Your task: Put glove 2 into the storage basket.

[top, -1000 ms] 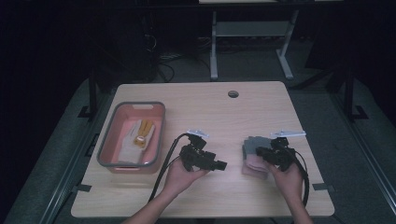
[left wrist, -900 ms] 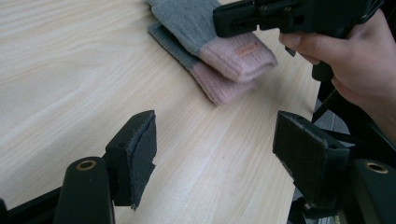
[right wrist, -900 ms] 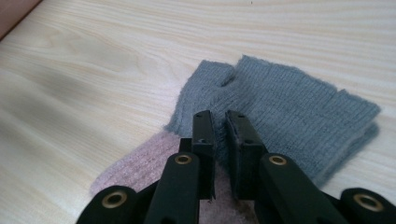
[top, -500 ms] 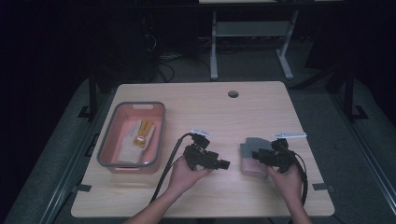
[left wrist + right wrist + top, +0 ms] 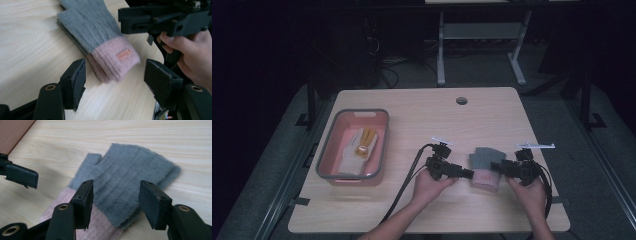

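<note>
A: The soft grey knitted glove with a pink ribbed cuff (image 5: 484,167) lies flat on the pale wooden surface (image 5: 422,115), near its front edge, between the two grippers. From the left gripper view it looks like two layers stacked, perhaps a pair.

B: How do you think it will handle?

A: Light and limp, I'd judge. It will sag and drape wherever it isn't held, and the knit may stretch. It isn't fragile or slippery. The pink cuff (image 5: 115,61) is the thickest part, so that seems the best place to pinch, taking both layers at once.

B: And the grippers?

A: The left gripper (image 5: 113,82) has its fingers apart and has just been closing a little, with the cuff end lying just beyond them, nothing pressed. The right gripper (image 5: 115,203) hovers over the grey part; its fingers have just been opening, and they stand apart with the fabric below them, not pinched.

B: Anything around it?

A: A pink plastic tub with a grey rim (image 5: 384,145) sits well apart on the person's left, holding a pale glove with orange trim (image 5: 357,150). The surface between glove and tub is bare. The closely facing grippers could crowd each other at the cuff.
</note>
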Tool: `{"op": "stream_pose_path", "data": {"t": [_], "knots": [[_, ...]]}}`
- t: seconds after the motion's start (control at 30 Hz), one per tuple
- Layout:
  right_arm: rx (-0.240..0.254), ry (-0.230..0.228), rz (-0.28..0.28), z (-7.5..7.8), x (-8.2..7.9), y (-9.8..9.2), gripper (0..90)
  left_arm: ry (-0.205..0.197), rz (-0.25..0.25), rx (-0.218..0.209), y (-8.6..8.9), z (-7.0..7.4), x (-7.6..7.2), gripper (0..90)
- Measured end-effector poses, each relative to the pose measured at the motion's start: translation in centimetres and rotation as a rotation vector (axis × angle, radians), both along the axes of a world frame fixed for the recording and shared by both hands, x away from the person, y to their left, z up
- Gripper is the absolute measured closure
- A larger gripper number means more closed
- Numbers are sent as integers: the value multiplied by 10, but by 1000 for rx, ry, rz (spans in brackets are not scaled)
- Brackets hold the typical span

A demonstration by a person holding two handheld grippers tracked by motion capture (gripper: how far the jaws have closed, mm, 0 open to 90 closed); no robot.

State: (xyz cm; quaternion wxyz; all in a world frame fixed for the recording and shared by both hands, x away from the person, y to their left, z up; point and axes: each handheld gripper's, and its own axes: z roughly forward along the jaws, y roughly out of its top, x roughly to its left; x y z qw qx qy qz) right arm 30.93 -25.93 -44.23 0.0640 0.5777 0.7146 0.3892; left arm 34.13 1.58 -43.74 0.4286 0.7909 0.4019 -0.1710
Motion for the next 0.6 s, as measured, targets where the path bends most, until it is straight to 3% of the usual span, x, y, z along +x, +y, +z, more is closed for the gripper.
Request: {"op": "stream_pose_path", "data": {"t": [0.23,0.37,0.6], "knots": [[29,25,-28,-6,0,-11,446,33,13,5,-15,-9,3,340],[52,33,-26,-11,-1,-14,445,48,50,-2,-19,-16,6,340],[60,43,-33,-17,0,-17,449,64,62,3,-25,-25,10,351]]}}
